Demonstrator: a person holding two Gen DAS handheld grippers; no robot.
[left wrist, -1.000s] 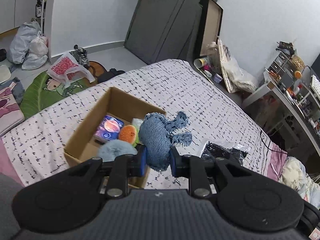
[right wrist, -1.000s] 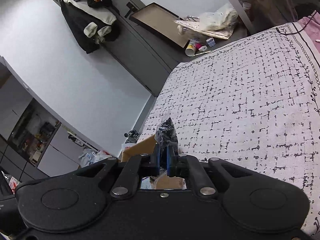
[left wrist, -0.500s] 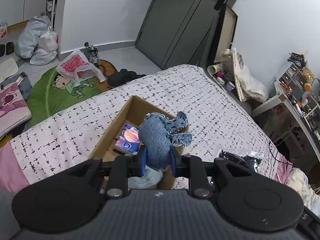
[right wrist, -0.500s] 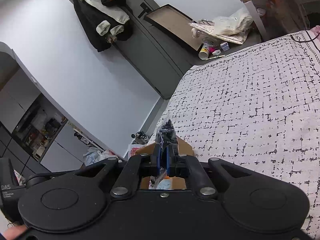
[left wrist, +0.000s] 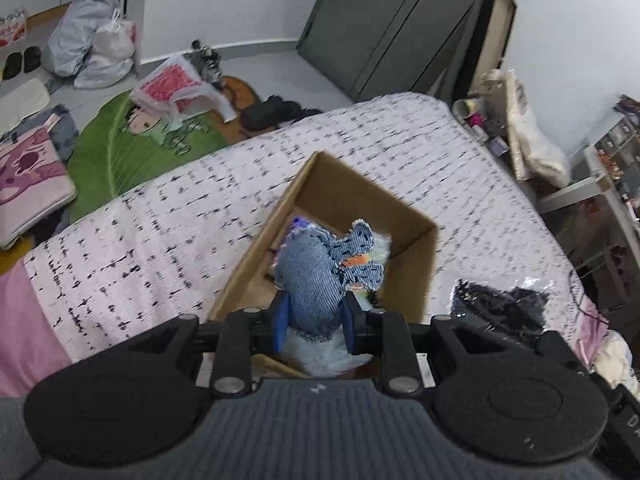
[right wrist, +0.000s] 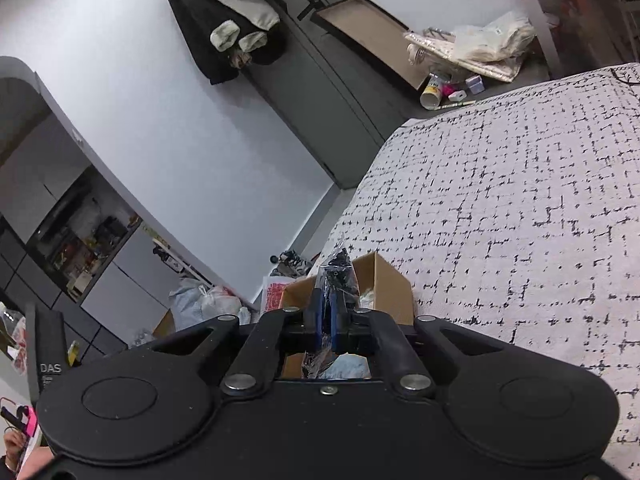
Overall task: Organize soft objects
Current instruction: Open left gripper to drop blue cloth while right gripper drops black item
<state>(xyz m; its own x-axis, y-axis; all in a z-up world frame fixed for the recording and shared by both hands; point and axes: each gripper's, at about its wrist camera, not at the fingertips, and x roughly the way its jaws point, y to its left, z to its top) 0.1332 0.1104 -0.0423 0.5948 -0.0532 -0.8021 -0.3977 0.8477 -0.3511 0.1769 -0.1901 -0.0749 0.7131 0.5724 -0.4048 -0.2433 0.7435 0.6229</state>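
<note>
A blue denim stuffed toy sits between the blue pads of my left gripper, whose jaws are opening while the pads still touch it. The toy hangs over the open cardboard box on the bed, above a pale blue fluffy thing inside. My right gripper is shut on a clear plastic bag with black contents, just in front of the same box. A clear bag of black things also shows to the right of the box in the left wrist view.
The box stands on a white bedcover with black dashes. Beyond the bed's edge the floor holds a green leaf mat, plastic bags and a pink-printed bag. A dark wardrobe and a cluttered desk stand behind.
My left gripper has carried the denim toy forward and down, from beside the box's right edge to over its inside. The right gripper has moved toward the box with the bag.
</note>
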